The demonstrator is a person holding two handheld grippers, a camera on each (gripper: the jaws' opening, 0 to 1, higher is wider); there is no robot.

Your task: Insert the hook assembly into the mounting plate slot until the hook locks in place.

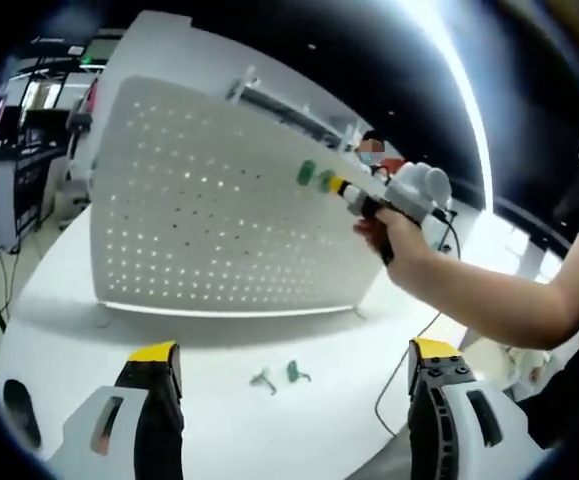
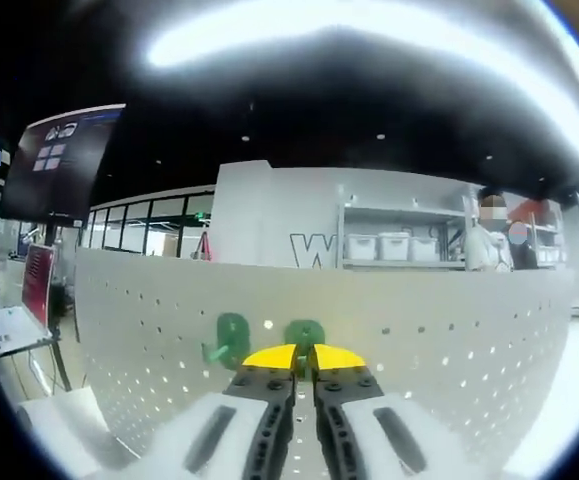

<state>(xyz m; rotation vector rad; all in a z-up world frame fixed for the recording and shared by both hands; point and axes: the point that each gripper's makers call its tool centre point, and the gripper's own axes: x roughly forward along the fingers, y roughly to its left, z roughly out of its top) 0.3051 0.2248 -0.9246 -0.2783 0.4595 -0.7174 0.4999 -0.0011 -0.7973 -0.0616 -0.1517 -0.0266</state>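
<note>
White counter (image 1: 59, 300) carries an upright pegboard (image 1: 209, 200) — the right hand-held gripper (image 2: 303, 356), arm outstretched, is clenched on a green hook (image 2: 304, 334); left hand-held gripper (image 1: 294, 360) gapes empty.

Only thing I can actually read is a big outlined "W" on the white wall (image 2: 269, 215), roughly 12 o'clock above the pegboard (image 2: 419, 330).

I am in a lab or workshop hall. Storage shelving (image 2: 404, 245) with bins and a wall monitor (image 2: 61, 162) surround my white pegboard (image 1: 219, 210).
</note>
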